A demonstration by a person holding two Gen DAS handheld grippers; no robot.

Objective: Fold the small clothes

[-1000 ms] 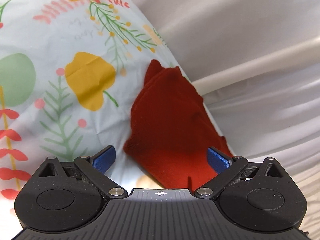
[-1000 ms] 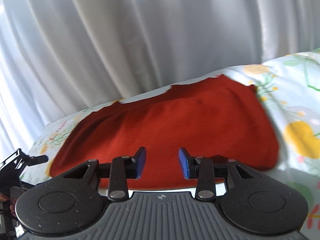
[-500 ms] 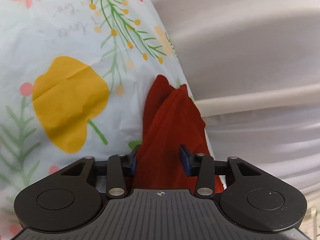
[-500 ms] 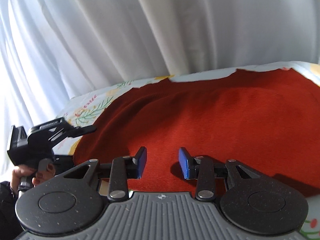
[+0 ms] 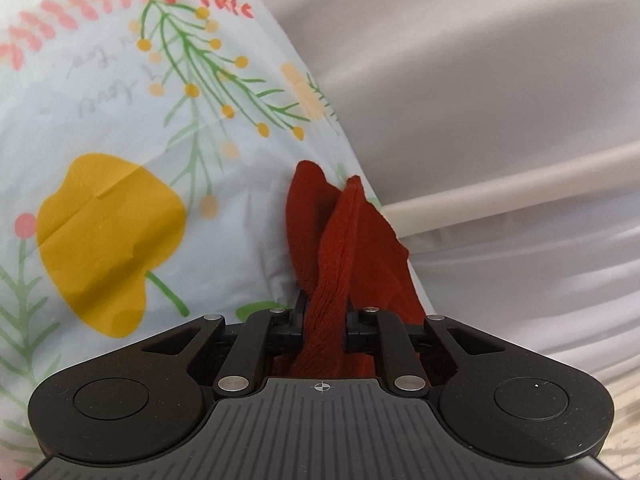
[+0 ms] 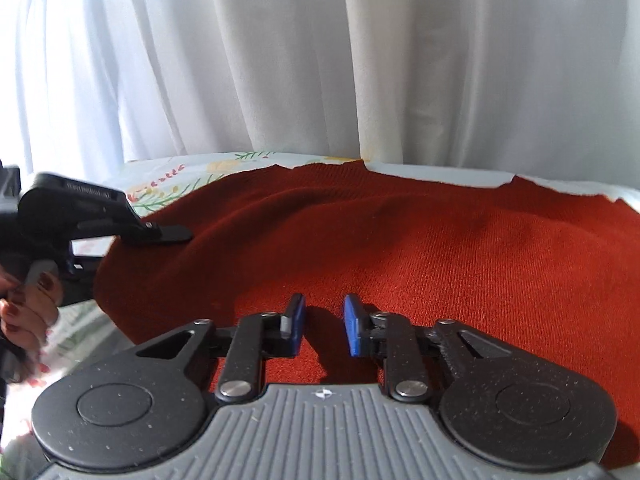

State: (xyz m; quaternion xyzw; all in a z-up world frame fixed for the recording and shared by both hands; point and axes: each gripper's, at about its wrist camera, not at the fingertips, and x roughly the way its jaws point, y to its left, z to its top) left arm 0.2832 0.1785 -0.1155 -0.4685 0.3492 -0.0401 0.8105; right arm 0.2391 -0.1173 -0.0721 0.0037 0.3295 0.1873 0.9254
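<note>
A rust-red knitted garment (image 6: 440,248) lies spread on a floral sheet (image 5: 120,140). In the left wrist view a bunched corner of the garment (image 5: 344,240) stands up between the fingers of my left gripper (image 5: 324,320), whose jaws are closing and pinch it. The right wrist view shows that left gripper (image 6: 172,235) at the garment's left edge, held by a hand (image 6: 28,308). My right gripper (image 6: 324,328) sits low over the garment's near edge. Its jaws are closing, the blue pads (image 6: 354,330) still apart, with flat cloth under the gap.
White curtains (image 6: 320,60) hang right behind the far edge of the sheet (image 6: 180,184). In the left wrist view the curtain (image 5: 480,80) and a pale bar (image 5: 520,184) lie to the right, beyond the sheet's edge.
The left jaws went from wide open to pinched on the garment's corner, which bunched up. The right gripper slid left along the near edge and its pads came closer together.
</note>
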